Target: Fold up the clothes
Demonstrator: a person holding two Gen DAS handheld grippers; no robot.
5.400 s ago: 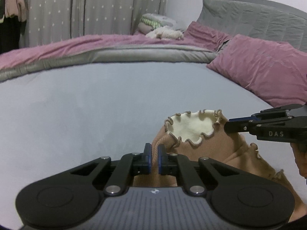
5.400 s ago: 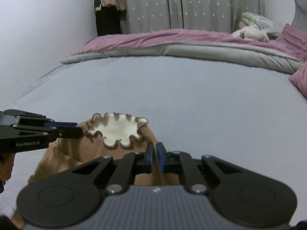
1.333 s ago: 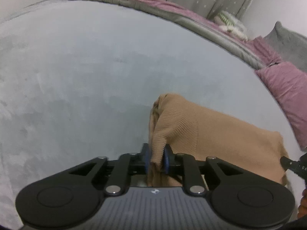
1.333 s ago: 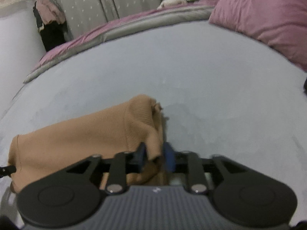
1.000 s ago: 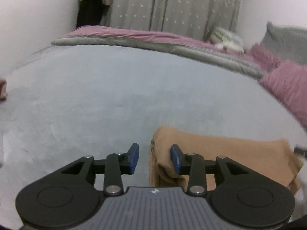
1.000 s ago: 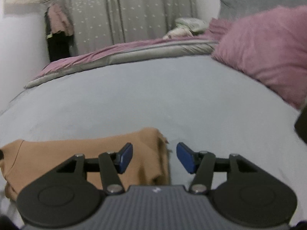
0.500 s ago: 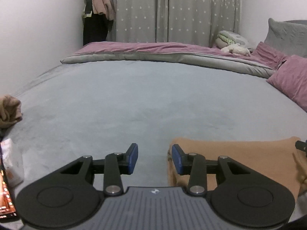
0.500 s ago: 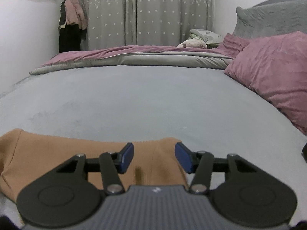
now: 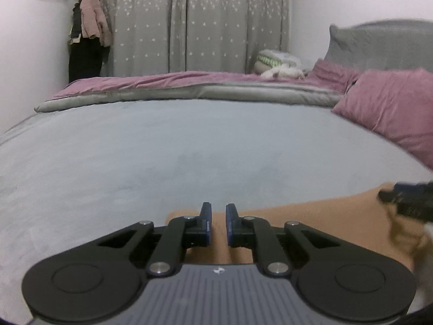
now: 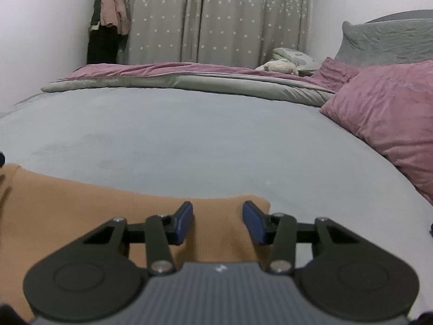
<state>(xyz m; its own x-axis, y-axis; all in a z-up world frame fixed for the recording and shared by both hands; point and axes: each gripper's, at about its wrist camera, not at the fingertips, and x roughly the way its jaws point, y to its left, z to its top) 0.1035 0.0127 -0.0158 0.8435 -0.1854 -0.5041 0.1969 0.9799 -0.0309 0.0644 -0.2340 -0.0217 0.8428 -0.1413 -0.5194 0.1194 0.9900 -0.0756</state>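
Surface: bed [image 10: 189,135] with grey sheet.
Near edge: tan garment [image 10: 81,203], lying flat.
Far side: folded quilt [image 10: 189,80], pink over grey.
Right: pink pillow [image 10: 387,113].

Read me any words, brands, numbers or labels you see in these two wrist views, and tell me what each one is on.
No readable text in either view.
Left gripper body: a small pale logo mark, no letters.
Right gripper body: the same kind of mark, no letters.
Right gripper as seen from the left wrist view: too blurred to read any print.
Brown garment, pink pillow, curtain: no lettering, only a star pattern on the curtain.
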